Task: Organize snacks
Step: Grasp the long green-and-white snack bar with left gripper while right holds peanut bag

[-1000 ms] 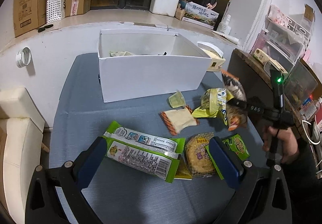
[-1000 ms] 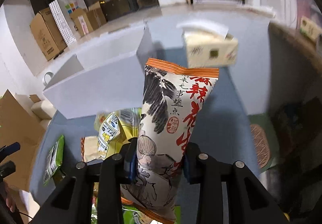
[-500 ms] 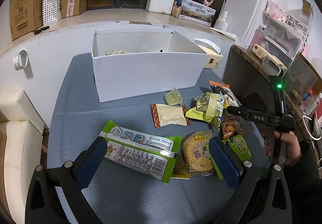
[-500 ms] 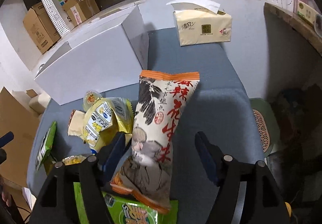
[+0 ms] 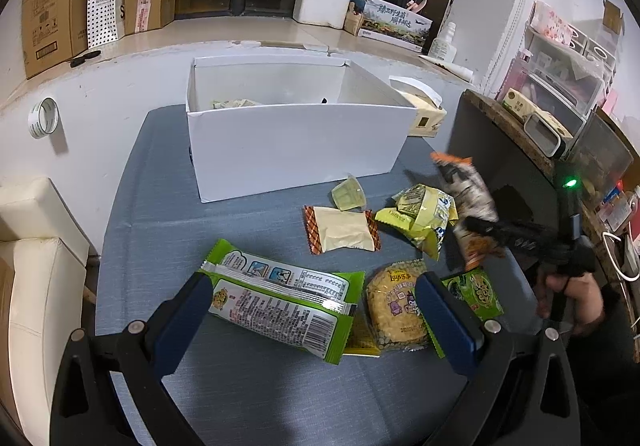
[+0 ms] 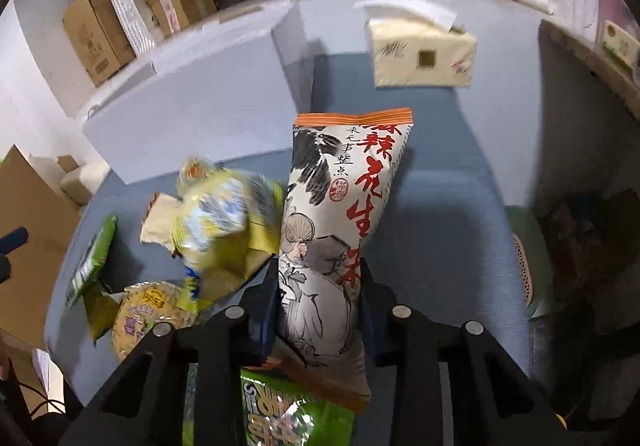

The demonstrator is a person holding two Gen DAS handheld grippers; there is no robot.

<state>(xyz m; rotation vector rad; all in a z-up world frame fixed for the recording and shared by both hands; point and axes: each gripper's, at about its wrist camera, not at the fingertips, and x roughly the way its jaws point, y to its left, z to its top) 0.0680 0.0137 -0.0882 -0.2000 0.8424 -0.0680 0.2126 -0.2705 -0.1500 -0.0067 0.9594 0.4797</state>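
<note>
- The peanut packet (image 6: 332, 230) is clamped by the right gripper (image 6: 318, 310), lifted over the blue table (image 6: 440, 230), near the white box (image 5: 296, 141).
- The left gripper (image 5: 316, 310) is held spread apart above the green packet (image 5: 280, 306).

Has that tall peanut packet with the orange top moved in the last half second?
Yes. The peanut packet lay flat beside the white box with the fingers apart; now the right gripper clamps it and tilts it up.
</note>
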